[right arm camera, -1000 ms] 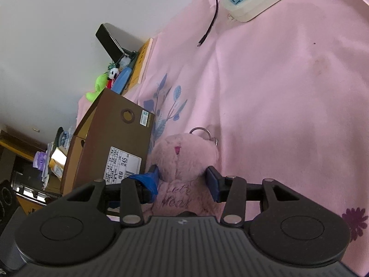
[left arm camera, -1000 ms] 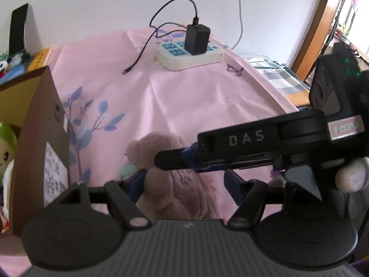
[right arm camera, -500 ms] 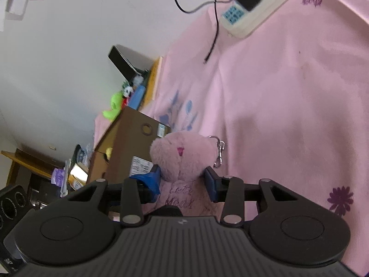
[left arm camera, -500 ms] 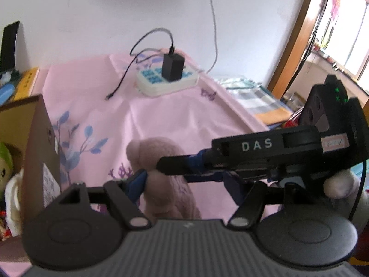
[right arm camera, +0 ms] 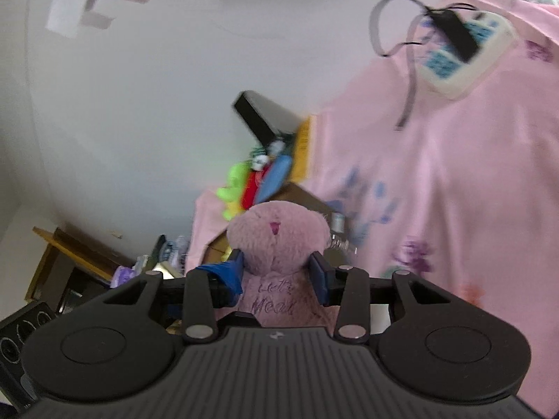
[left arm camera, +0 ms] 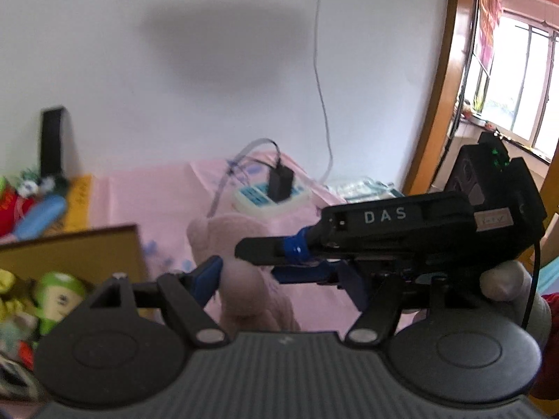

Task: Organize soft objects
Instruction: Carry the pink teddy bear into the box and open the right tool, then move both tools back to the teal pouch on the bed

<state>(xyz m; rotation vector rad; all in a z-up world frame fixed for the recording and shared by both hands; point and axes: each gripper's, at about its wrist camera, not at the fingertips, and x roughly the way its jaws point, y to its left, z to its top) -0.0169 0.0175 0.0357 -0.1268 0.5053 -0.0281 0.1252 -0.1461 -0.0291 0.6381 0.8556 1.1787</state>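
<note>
The right gripper (right arm camera: 276, 272) is clamping the fluffy mauve-pink plush bear (right arm camera: 277, 241) at its neck, while the left gripper (left arm camera: 279, 279) is standing open beside it, above the pink floral cloth (right arm camera: 471, 174)

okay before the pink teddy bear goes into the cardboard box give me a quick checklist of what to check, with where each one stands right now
1. Right claw gripping the teddy bear: ok, blue pads press its neck from both sides.
2. Bear clear of the pink cloth: ok, it hangs above it.
3. Left claw holding the bear too: cannot tell, one finger sits against it, the other is hidden behind the right claw.
4. Cardboard box open: ok, the top is open.
5. Room inside the box: cannot tell, stuffed toys already fill the visible part.
6. Metal clip at the bear's head free of snags: cannot tell, blurred.
</note>
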